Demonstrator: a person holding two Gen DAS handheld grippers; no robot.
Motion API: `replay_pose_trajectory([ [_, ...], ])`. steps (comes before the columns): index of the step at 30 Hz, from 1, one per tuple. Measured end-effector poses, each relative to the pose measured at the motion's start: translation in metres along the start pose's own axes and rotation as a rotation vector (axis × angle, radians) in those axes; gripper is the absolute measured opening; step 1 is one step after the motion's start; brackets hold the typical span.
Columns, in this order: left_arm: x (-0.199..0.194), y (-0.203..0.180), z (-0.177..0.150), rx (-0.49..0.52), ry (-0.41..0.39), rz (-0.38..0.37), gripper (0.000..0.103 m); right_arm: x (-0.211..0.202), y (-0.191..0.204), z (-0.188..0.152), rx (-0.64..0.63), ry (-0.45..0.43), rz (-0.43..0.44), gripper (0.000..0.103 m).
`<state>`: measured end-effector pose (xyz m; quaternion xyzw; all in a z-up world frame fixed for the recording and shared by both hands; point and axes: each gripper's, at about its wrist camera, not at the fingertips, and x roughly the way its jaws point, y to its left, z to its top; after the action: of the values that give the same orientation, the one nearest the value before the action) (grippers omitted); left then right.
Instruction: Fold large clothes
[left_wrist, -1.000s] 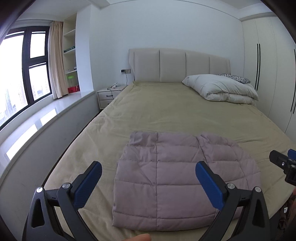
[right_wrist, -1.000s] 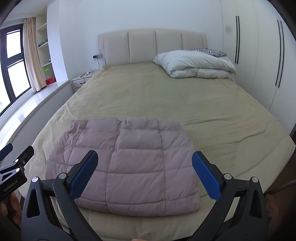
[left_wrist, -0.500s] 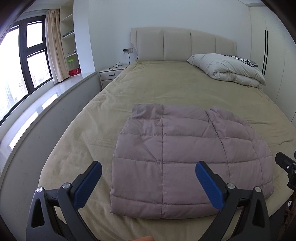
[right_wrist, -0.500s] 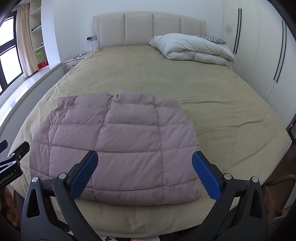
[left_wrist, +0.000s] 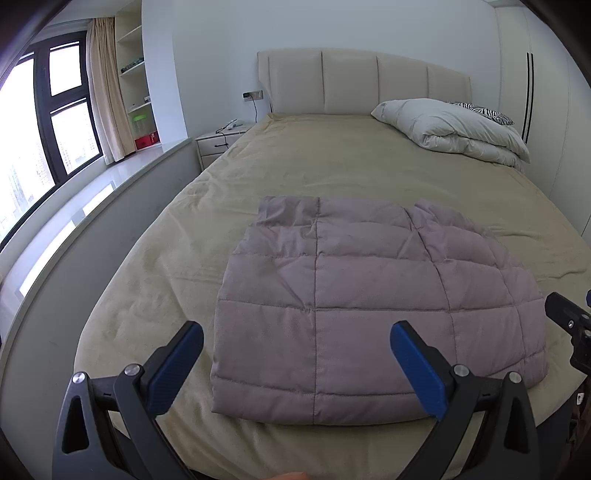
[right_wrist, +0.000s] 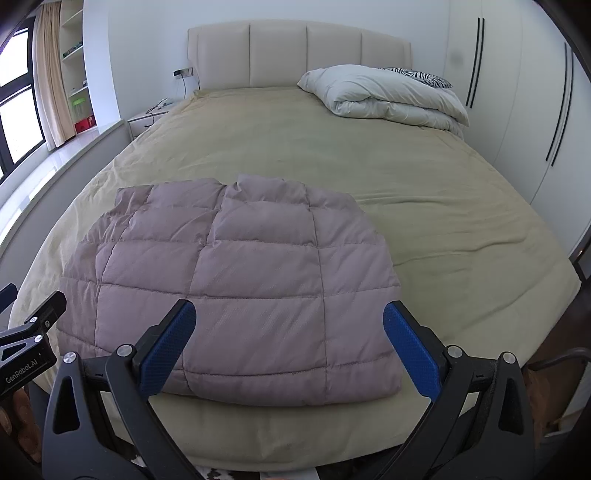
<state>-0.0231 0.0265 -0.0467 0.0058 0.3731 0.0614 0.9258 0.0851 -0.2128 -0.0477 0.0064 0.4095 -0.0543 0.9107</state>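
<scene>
A: Item one, the task's thing?
B: Quilted mauve jacket, folded into a rough rectangle, lying flat on the tan bed cover near the foot edge of the bed.

A: Tongs?
B: Left gripper: blue pads spread wide, holding nothing, above the jacket's near hem. Right gripper: likewise wide, nothing between the pads, over the jacket's near right portion. Neither touches the fabric, as far as can be told.

A: Containers and contents?
B: Wall shelves by the curtain: small items on them, too small to name; a red box on the sill beneath. White nightstand: drawer closed, a cable and a small device on top. Wardrobe: doors shut.

A: Other bedding?
B: Folded white duvet at the head, right side; zebra-print pillow behind it.
</scene>
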Motion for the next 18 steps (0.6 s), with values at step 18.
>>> replay_pose_trajectory([
  [18,0.0018,-0.0016,-0.0013,0.004,0.012,-0.003,0.103,0.0037,0.0009,-0.0028,0.008,0.011,0.004,0.103],
])
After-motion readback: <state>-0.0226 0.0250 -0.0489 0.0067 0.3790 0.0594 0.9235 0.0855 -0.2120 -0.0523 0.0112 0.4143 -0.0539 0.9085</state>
